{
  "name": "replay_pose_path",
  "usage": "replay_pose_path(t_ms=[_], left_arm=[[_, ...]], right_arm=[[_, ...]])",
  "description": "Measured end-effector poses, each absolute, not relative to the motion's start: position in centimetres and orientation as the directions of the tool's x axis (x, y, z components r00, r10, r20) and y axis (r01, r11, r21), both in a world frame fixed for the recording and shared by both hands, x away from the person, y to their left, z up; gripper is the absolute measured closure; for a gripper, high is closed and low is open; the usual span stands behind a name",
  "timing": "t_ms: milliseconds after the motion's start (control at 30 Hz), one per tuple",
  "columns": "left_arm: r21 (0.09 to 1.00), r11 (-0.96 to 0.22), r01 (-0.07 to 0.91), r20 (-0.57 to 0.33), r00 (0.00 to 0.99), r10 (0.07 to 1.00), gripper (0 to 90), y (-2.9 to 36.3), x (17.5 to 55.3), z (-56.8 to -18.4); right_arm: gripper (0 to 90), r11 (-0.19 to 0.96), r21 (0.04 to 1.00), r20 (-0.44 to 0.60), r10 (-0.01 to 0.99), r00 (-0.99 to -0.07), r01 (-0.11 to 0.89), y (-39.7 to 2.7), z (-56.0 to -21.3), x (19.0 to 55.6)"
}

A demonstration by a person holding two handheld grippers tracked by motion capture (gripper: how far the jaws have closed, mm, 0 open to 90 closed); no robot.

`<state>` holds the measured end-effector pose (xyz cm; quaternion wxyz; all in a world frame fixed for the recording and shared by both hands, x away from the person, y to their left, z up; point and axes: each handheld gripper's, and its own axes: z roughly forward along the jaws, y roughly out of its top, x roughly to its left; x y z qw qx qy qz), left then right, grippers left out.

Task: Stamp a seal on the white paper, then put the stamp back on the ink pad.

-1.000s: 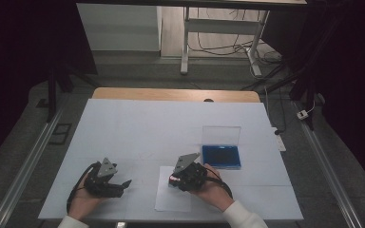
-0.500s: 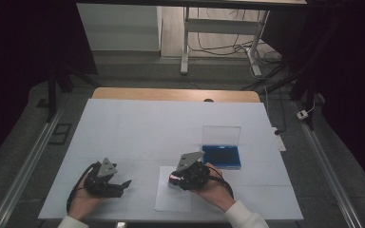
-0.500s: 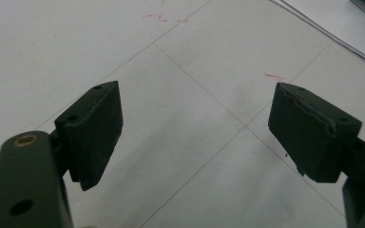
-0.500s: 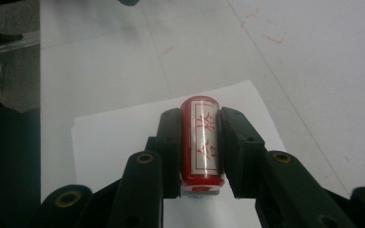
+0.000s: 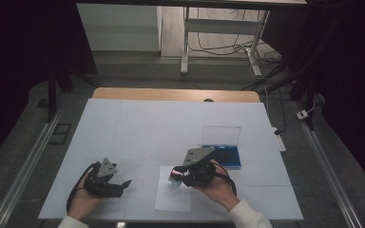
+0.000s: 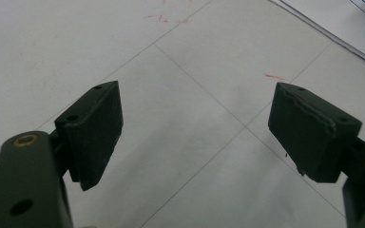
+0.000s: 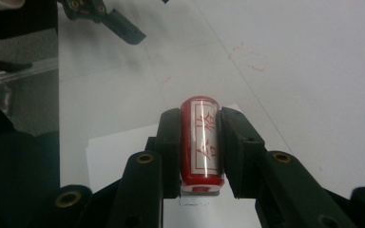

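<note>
A red cylindrical stamp (image 7: 202, 142) with red characters on a white band lies clamped between the jaws of my right gripper (image 7: 200, 127). From above, the right gripper (image 5: 177, 177) holds the stamp (image 5: 173, 180) over the top edge of a small white sheet of paper (image 5: 173, 202). An open blue ink pad case (image 5: 222, 156) sits just behind it, its clear lid raised. My left gripper (image 5: 122, 186) rests on the table at the front left; its jaws (image 6: 195, 133) stand wide apart over bare white surface.
The white table cover (image 5: 171, 128) has faint seam lines and small red marks (image 7: 249, 59). A wooden table edge (image 5: 171, 94) runs along the back. Metal rails and floor cables lie beyond the table.
My right gripper has shifted slightly to the right with the stamp still in it. The left gripper has stayed put.
</note>
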<state>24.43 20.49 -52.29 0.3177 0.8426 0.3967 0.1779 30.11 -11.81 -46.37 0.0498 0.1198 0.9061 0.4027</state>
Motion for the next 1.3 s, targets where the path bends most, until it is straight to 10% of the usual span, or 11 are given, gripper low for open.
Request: replay_pose_path(t_ms=[1300], left_arm=[[0.677,-0.483,0.555,0.052,0.619,0.784,19.1,20.8,24.4,-52.3]], right_arm=[[69.7,0.515,0.801,-0.022,0.535,-0.845,0.305,-20.4,-43.8,34.4]])
